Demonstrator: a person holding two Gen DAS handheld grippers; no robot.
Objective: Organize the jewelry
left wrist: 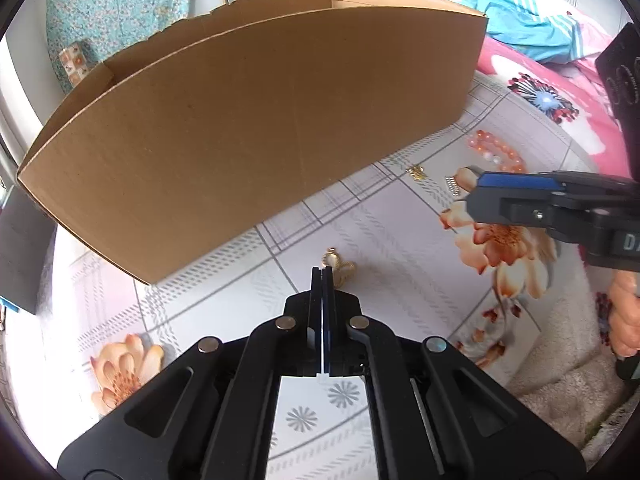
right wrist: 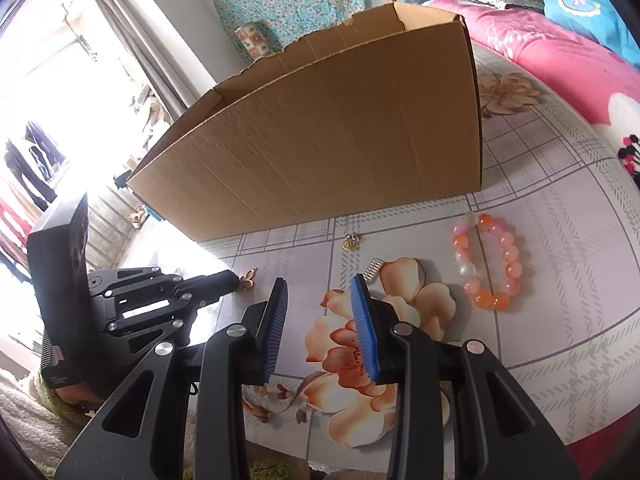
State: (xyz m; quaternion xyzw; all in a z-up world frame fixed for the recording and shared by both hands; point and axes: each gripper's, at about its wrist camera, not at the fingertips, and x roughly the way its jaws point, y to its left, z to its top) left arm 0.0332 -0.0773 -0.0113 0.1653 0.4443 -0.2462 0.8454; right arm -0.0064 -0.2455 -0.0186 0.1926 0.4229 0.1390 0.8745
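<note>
Gripping the gold ornament (left wrist: 339,265) with left gripper (left wrist: 322,276) pinched tight, right gripper (right wrist: 320,294) partly open, empty; next: carry to cardboard box (left wrist: 256,128).

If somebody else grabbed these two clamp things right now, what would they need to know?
Left gripper: shut, tips at a small gold piece on the floral sheet; whether it is gripped is unclear.
Right gripper: open, empty, above the sheet.
Also out on the sheet: orange-pink bead bracelet, gold charm, small silver piece.
Cardboard box stands behind them; its inside is hidden.
Left: all four pieces.
</note>
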